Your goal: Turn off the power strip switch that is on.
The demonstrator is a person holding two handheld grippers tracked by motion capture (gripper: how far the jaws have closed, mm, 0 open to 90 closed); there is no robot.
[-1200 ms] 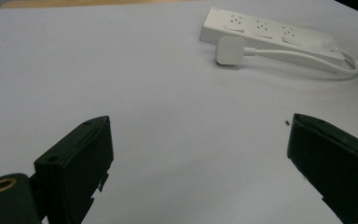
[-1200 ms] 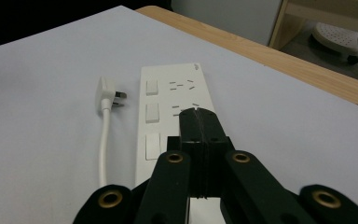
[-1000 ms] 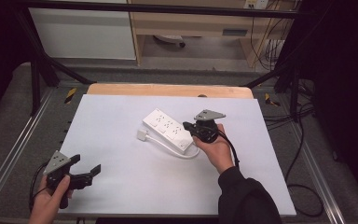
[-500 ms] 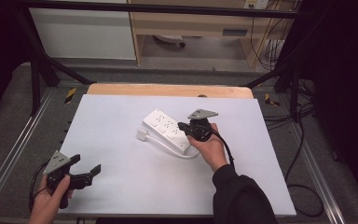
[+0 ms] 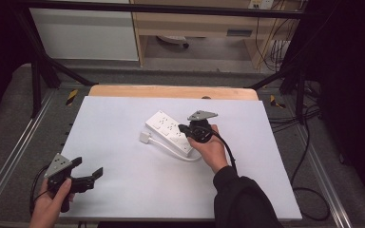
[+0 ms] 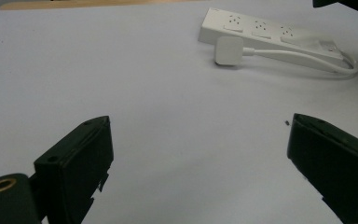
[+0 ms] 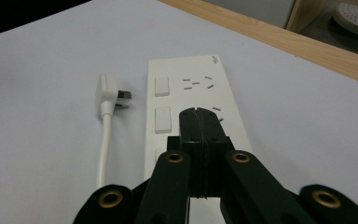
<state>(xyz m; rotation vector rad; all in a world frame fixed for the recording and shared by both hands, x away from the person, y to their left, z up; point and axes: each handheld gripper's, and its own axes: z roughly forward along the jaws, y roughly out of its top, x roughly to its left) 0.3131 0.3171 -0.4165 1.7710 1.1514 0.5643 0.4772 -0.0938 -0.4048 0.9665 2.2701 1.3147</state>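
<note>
My right claw (image 7: 199,114) is clenched empty over the power strip (image 7: 193,107): rigid, light, slick plastic; I'd grip its long sides. Left claw (image 6: 200,158) released.

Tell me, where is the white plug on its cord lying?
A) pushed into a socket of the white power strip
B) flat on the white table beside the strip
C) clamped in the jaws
B: the white plug lies loose on the white table, prongs bare, beside the white power strip.
</note>
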